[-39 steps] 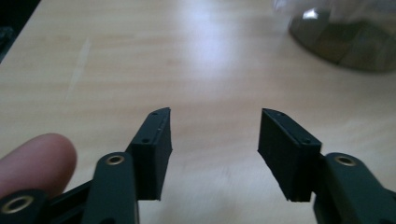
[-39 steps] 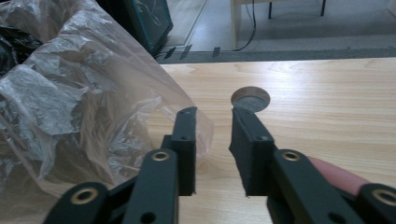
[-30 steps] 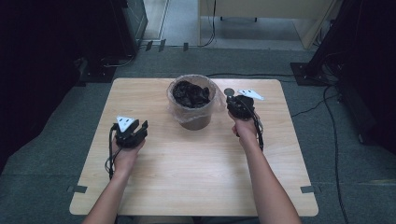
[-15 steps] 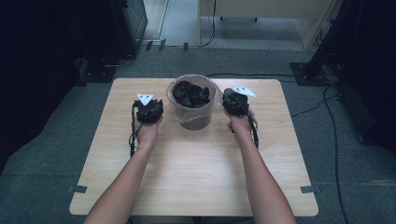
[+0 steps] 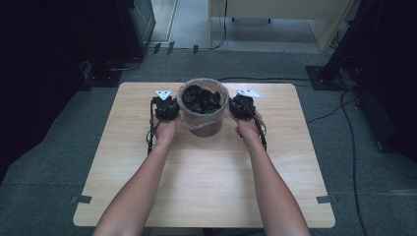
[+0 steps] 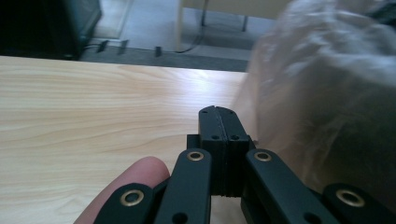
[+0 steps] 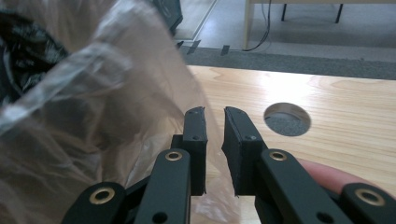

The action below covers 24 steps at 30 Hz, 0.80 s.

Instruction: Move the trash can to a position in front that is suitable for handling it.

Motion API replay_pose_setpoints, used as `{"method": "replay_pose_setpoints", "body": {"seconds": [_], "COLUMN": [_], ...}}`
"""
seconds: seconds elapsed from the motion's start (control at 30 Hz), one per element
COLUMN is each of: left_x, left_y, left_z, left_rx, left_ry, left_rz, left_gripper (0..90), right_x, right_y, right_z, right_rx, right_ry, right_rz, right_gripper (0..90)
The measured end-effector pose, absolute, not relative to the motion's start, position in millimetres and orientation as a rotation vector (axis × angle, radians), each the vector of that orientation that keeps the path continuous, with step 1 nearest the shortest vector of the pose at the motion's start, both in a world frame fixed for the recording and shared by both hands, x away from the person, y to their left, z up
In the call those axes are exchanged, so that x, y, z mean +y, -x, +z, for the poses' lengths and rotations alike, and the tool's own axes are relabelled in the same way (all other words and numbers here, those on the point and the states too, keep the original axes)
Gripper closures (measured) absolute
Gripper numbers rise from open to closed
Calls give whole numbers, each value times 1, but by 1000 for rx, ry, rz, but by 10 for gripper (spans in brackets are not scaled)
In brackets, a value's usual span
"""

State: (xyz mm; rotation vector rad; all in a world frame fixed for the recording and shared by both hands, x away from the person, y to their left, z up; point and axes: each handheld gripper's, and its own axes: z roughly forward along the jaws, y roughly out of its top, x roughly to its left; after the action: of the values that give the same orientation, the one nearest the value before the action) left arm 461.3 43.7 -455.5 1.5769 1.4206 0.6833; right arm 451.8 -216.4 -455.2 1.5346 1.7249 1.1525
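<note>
A round bin (image 5: 202, 123) lined with a clear plastic bag and filled with crumpled black material (image 5: 200, 98) stands at the table's far middle. My left gripper (image 5: 165, 104) sits close against the bin's left side. Its jaws have just closed and are shut (image 6: 218, 112) with nothing between them, and the bag (image 6: 327, 93) bulges just to their right. My right gripper (image 5: 241, 104) is at the bin's right side. Its jaws (image 7: 214, 114) stand a narrow gap apart, with the bag's plastic (image 7: 93, 93) against the left jaw's outer face. I see nothing pinched between them.
The wooden table (image 5: 206, 187) has a round cable hole (image 7: 287, 119) just beyond the right gripper. Cables trail from both grippers along the forearms. Dark equipment flanks the table, and a desk stands on the carpet behind it.
The left hand has moved right and forward from the table's left to the bin's side. The right hand has edged in towards the bin. The bin has not moved.
</note>
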Motion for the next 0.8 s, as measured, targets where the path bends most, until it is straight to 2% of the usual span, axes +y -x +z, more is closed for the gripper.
{"method": "replay_pose_setpoints", "body": {"seconds": [0.07, 0.2, 0.27, 0.8], "left_x": [41, 41, 40, 48], "left_y": [-461, -461, -460, -443], "left_z": [-456, -458, -458, -457], "left_rx": [1399, 1392, 1384, 1347], "left_ry": [-1581, -1572, -1584, -1624], "left_rz": [669, 593, 600, 599], "left_gripper": [900, 900, 900, 900], "right_x": [-212, -210, -211, -210], "right_y": [-452, -452, -452, -432], "right_z": [-457, -458, -459, -461], "right_rx": [1738, 1734, 1734, 1763], "right_ry": [-1513, -1520, -1528, -1491], "right_rz": [1150, 1196, 1217, 1255], "right_gripper": [800, 861, 900, 900]}}
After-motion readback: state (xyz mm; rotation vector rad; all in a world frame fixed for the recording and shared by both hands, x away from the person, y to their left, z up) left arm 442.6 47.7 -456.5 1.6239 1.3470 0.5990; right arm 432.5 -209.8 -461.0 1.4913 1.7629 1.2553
